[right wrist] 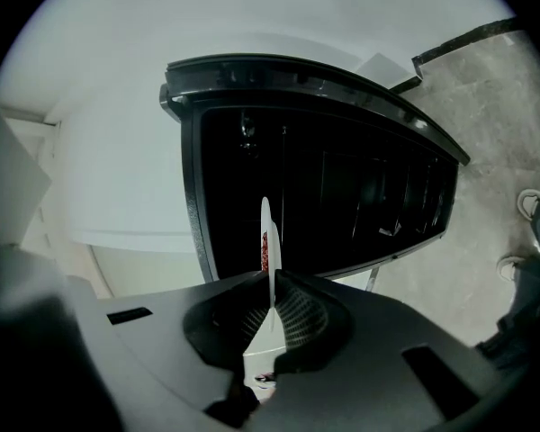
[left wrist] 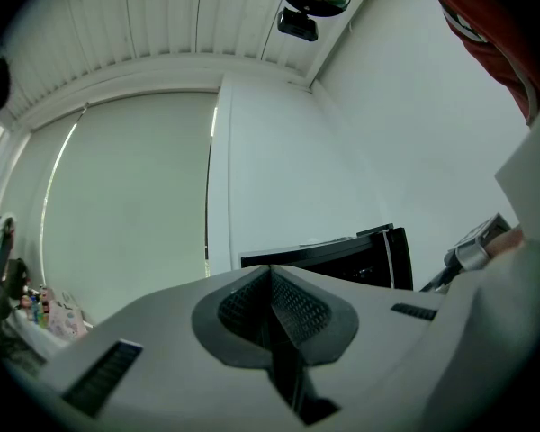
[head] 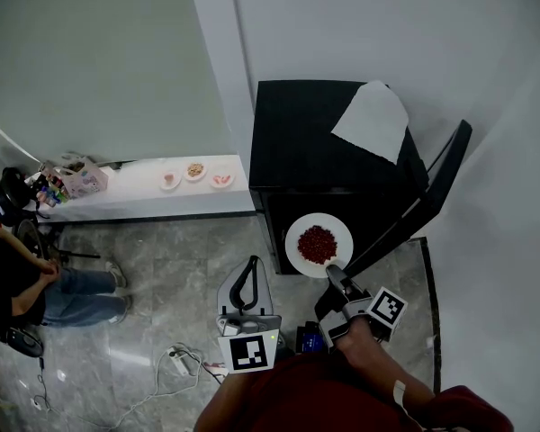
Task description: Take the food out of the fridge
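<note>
A white plate (head: pixel 319 246) of red food (head: pixel 317 243) hangs just in front of the open black fridge (head: pixel 328 151). My right gripper (head: pixel 336 269) is shut on the plate's near rim. In the right gripper view the plate (right wrist: pixel 266 241) stands edge-on between the jaws, with the fridge's dark inside (right wrist: pixel 342 196) behind it. My left gripper (head: pixel 249 288) is low at my left, away from the fridge, its jaws shut on nothing. In the left gripper view the gripper (left wrist: pixel 272 309) points up at the white wall, the fridge (left wrist: pixel 342 261) just beyond it.
The fridge door (head: pixel 414 214) stands swung open to the right. A white paper (head: pixel 373 120) lies on the fridge top. A white ledge (head: pixel 153 192) at left holds three small plates of food (head: pixel 194 171) and clutter. A seated person (head: pixel 36 286) is at far left. Cables (head: pixel 175 363) lie on the floor.
</note>
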